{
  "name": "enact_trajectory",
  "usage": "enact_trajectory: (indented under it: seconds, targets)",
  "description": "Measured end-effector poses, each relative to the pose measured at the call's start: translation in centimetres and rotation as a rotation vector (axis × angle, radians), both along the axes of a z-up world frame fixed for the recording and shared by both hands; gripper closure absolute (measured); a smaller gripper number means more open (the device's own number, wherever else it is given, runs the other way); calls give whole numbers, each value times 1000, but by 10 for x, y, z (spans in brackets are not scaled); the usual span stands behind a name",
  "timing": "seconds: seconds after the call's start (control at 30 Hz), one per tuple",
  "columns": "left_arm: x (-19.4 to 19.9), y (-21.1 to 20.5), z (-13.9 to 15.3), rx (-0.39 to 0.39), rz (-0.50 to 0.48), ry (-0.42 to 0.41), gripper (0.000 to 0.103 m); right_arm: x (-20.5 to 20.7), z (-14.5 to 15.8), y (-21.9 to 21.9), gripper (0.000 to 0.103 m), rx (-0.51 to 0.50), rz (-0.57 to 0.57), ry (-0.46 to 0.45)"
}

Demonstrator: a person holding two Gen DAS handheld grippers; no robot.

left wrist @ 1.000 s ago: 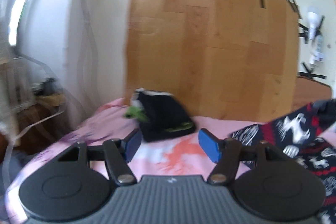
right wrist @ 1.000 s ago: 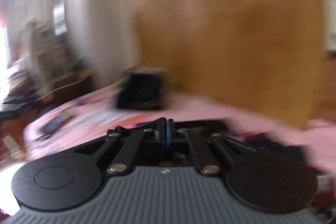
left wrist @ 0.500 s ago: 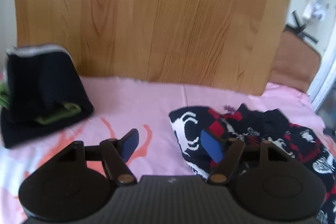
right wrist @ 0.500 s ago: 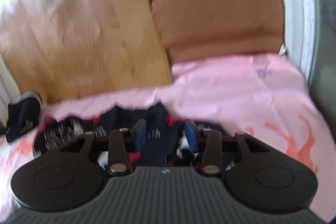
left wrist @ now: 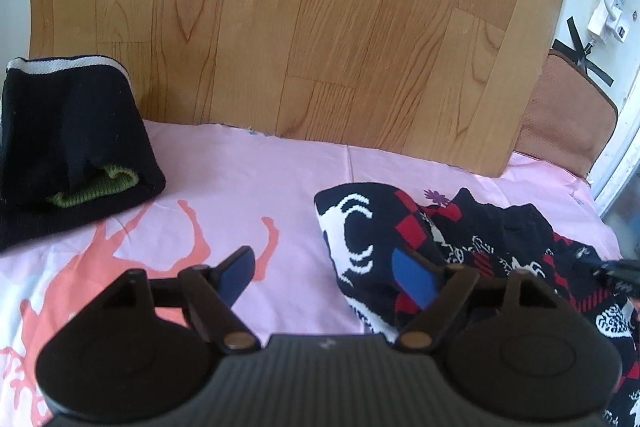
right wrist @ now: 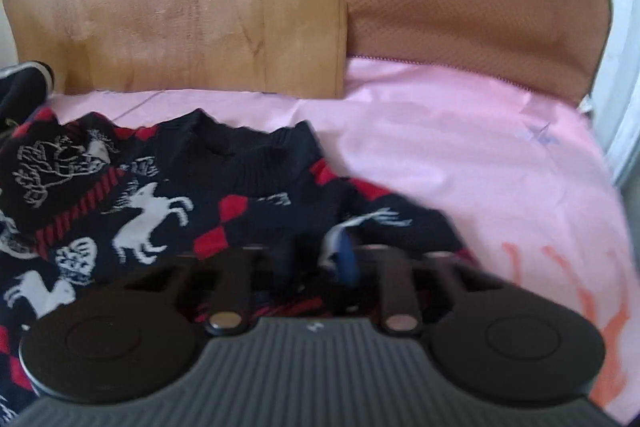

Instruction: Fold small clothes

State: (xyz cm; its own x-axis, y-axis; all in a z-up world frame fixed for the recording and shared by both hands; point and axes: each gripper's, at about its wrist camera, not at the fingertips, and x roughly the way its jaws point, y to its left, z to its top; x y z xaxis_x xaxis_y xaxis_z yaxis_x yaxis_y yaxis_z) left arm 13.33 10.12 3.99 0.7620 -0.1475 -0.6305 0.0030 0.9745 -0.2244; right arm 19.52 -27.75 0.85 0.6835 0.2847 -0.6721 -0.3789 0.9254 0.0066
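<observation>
- Left gripper has just been opening, spread, nothing between, its right finger over the patterned sweater's edge.
- Right gripper has just been closing, pinching sweater fabric on the pink sheet.

A bed covered by a pink sheet with orange coral-like prints carries everything. A crumpled black knitted sweater with red checks and white animal figures lies on it; left of the sweater rests a folded black garment with green trim.
</observation>
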Motion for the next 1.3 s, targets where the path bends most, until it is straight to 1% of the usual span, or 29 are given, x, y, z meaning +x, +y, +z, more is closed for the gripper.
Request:
enact_trajectory:
  seconds: [0.03, 0.1, 0.13, 0.17, 0.23, 0.27, 0.3, 0.33, 0.37, 0.4, 0.43, 0.47, 0.53, 0.57, 0.6, 0.63, 0.67, 0.73, 0.8, 0.83, 0.87, 0.9, 0.93, 0.97, 1.03, 1.07, 1.13, 1.23, 1.3]
  targets:
    - [0, -1, 0, -3, -1, 1, 25, -1, 7, -8, 93, 35, -3, -18]
    - [-4, -1, 1, -9, -5, -7, 24, -7, 25, -27, 95, 101, -56, -87]
    - [-7, -1, 1, -7, -9, -13, 23, -10, 31, -38, 99, 132, -90, -117]
    - [-11, -2, 1, -2, -17, -20, 22, -14, 36, -48, 100, 140, -135, -158]
    - [-16, -8, -1, 17, -45, -25, 19, -20, 39, -62, 99, 92, -235, -230]
    - [-18, -14, -3, 35, -66, -21, 19, -18, 38, -69, 99, 106, -264, -216]
    - [-18, -20, -4, 57, -88, -15, 19, -15, 34, -78, 99, 150, -279, -170]
    - [-18, -28, -6, 91, -110, -10, 19, -13, 30, -83, 99, 187, -288, -131]
    - [-16, -37, -9, 139, -123, -3, 19, -12, 27, -84, 99, 195, -290, -116]
    - [-15, -46, -12, 183, -129, 5, 23, -14, 27, -83, 99, 193, -286, -114]
    - [-11, -57, -16, 216, -138, 15, 34, -15, 27, -81, 99, 192, -278, -117]
    - [-8, -67, -20, 236, -155, 24, 41, -15, 27, -78, 99, 196, -271, -120]
    - [-3, -82, -28, 260, -201, 40, 77, -17, 30, -73, 99, 200, -262, -130]
    - [-2, -87, -30, 268, -218, 34, 79, -18, 33, -70, 99, 198, -258, -141]
    - [-6, -89, -30, 281, -212, 17, 84, -19, 36, -67, 99, 197, -255, -152]
    - [-7, -88, -28, 283, -206, 10, 85, -21, 42, -64, 99, 202, -249, -167]
    - [-9, -85, -25, 268, -190, 6, 86, -21, 48, -62, 99, 209, -243, -186]
    - [-11, -72, -18, 201, -156, 3, 86, -29, 65, -61, 99, 238, -227, -238]
    - [-12, -59, -15, 160, -125, 17, 87, -38, 82, -63, 99, 283, -219, -283]
    - [-12, -57, -17, 159, -123, 29, 87, -41, 86, -63, 99, 282, -222, -298]
    - [-11, -58, -18, 178, -121, 43, 86, -43, 86, -63, 99, 270, -230, -306]
    - [-11, -61, -20, 211, -112, 52, 81, -42, 82, -63, 99, 256, -238, -296]
    - [-11, -64, -19, 227, -115, 45, 80, -38, 74, -64, 99, 243, -251, -264]
    - [-13, -63, -14, 224, -119, 26, 78, -32, 62, -64, 99, 233, -267, -215]
    - [-17, -57, -1, 185, -105, -30, 65, -22, 40, -67, 99, 230, -295, -117]
    - [-17, -53, 6, 152, -101, -56, 65, -22, 34, -68, 99, 235, -302, -95]
    - [-11, -51, 16, 92, -117, -68, 67, -25, 32, -68, 99, 250, -302, -83]
    - [5, -62, 14, 80, -152, -54, 70, -27, 49, -63, 99, 340, -268, -77]
    - [13, -63, 8, 80, -142, -39, 73, -28, 65, -51, 99, 412, -213, -74]
